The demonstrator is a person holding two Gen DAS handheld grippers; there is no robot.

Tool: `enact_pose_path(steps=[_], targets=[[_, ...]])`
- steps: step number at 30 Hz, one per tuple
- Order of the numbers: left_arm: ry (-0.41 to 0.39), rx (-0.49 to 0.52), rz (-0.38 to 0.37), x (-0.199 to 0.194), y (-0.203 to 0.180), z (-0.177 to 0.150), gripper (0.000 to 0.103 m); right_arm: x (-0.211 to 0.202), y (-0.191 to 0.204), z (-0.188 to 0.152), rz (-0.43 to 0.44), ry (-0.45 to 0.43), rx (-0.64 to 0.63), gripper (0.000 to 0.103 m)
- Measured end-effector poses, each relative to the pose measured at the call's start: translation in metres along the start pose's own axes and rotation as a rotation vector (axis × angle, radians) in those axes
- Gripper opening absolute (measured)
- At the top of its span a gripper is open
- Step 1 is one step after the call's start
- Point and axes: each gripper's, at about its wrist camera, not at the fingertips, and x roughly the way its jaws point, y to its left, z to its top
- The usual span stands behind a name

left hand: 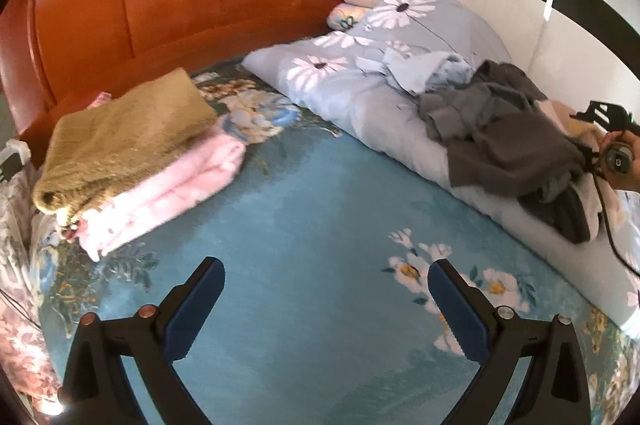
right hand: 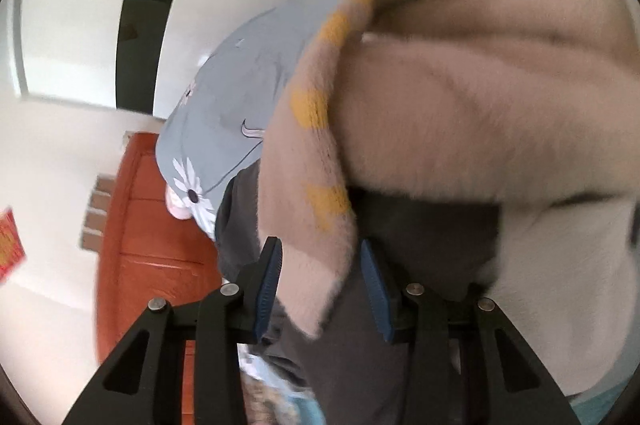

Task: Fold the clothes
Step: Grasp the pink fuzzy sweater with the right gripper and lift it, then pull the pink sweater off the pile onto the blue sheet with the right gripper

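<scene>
The left hand-held gripper (left hand: 326, 305) hovered with fingers spread wide over the blue bed (left hand: 320, 205), near folded clothes (left hand: 132, 153). The right hand-held gripper (right hand: 318, 285) had a fuzzy beige sweater (right hand: 460, 105) between its fingers; whether it pinched it was unclear.

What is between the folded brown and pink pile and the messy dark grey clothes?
In the left wrist view, bare blue flowered bedsheet and the grey daisy quilt's edge.

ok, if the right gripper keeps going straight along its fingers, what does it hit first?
Likely the fuzzy beige garment with yellow patches: its edge already hangs between the right gripper fingers. Depth unclear through blur.
</scene>
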Motion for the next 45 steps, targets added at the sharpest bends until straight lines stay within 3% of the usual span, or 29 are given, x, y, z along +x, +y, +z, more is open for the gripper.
enact_pose_path(steps=[5, 6, 7, 14, 17, 21, 24, 32, 41, 45], targets=[[-0.036, 0.021, 0.043, -0.012, 0.021, 0.009, 0.103, -0.007, 0.008, -0.002, 0.090, 0.008, -0.017, 0.040], [-0.042, 0.018, 0.056, -0.014, 0.024, 0.010, 0.103, -0.009, 0.009, -0.002, 0.108, 0.010, -0.021, 0.017], [-0.046, 0.016, 0.060, -0.016, 0.028, 0.011, 0.103, -0.010, 0.011, -0.002, 0.126, 0.012, -0.024, 0.007], [-0.061, 0.089, 0.050, -0.029, 0.034, 0.011, 0.103, -0.020, 0.022, -0.005, 0.253, 0.023, -0.048, 0.006], [-0.075, 0.089, 0.038, -0.034, 0.036, 0.013, 0.103, -0.068, 0.028, -0.019, 0.301, 0.011, -0.210, 0.006], [-0.077, 0.062, 0.012, -0.037, 0.035, 0.014, 0.103, -0.139, 0.033, -0.056, 0.398, 0.010, -0.370, 0.006], [-0.079, 0.047, -0.016, -0.041, 0.030, 0.010, 0.103, -0.177, 0.023, -0.084, 0.440, 0.026, -0.399, 0.006], [-0.075, -0.001, -0.085, -0.056, 0.028, 0.001, 0.103, -0.235, 0.010, -0.162, 0.461, 0.107, -0.483, 0.006], [-0.120, -0.092, -0.130, -0.082, 0.062, -0.004, 0.103, -0.264, 0.044, -0.277, 0.572, 0.298, -0.590, 0.006], [-0.110, -0.155, -0.112, -0.082, 0.089, -0.013, 0.103, -0.233, 0.035, -0.325, 0.487, 0.414, -0.607, 0.006]])
